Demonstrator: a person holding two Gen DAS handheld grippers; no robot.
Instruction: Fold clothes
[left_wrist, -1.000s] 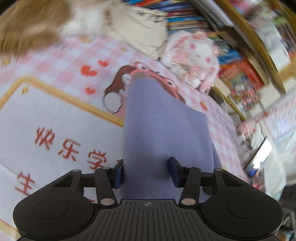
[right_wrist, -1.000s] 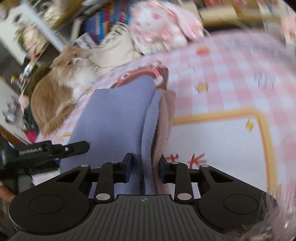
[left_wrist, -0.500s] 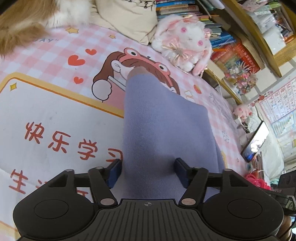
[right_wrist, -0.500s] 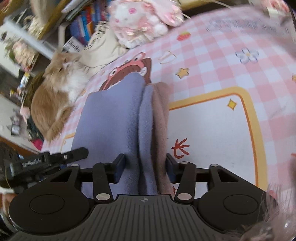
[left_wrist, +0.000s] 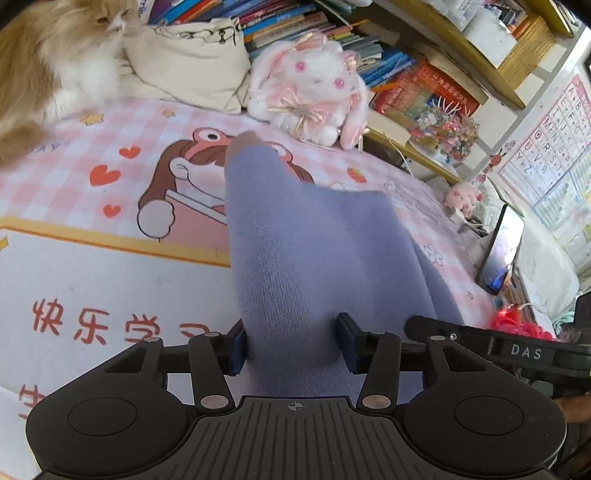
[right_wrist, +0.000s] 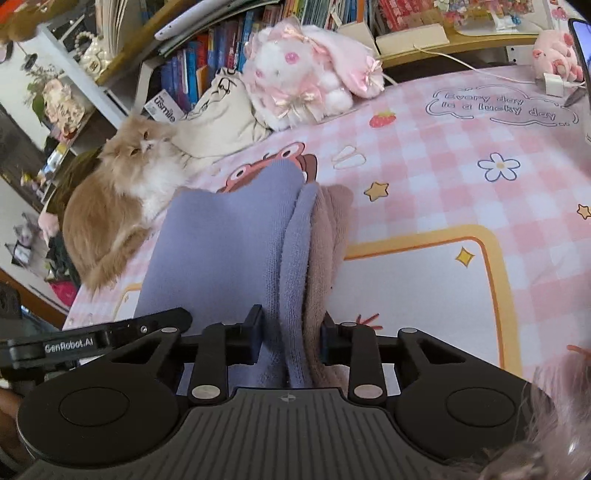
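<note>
A lavender knit garment (left_wrist: 306, 240) lies folded lengthwise on the pink checked cartoon sheet (left_wrist: 92, 258) and runs away from me. My left gripper (left_wrist: 291, 343) has the near left part of the garment between its blue pads; the jaws are closing and both pads press the cloth. My right gripper (right_wrist: 290, 339) is closing on the stacked right edge of the garment (right_wrist: 221, 251), where a dusty pink layer (right_wrist: 328, 236) shows beside the lavender. One finger (left_wrist: 461, 336) of the right gripper shows in the left wrist view.
A ginger and white cat (right_wrist: 122, 192) sits at the far left edge of the sheet, close to the garment. A cream cloth bag (left_wrist: 192, 62) and a plush rabbit (left_wrist: 310, 88) lie at the back by the bookshelves. A propped screen (left_wrist: 498, 254) stands at the right.
Both pairs of jaws stood wider around the cloth half a second ago and have closed in again. Both views have shifted, and the cat's head has come into the left wrist view.
</note>
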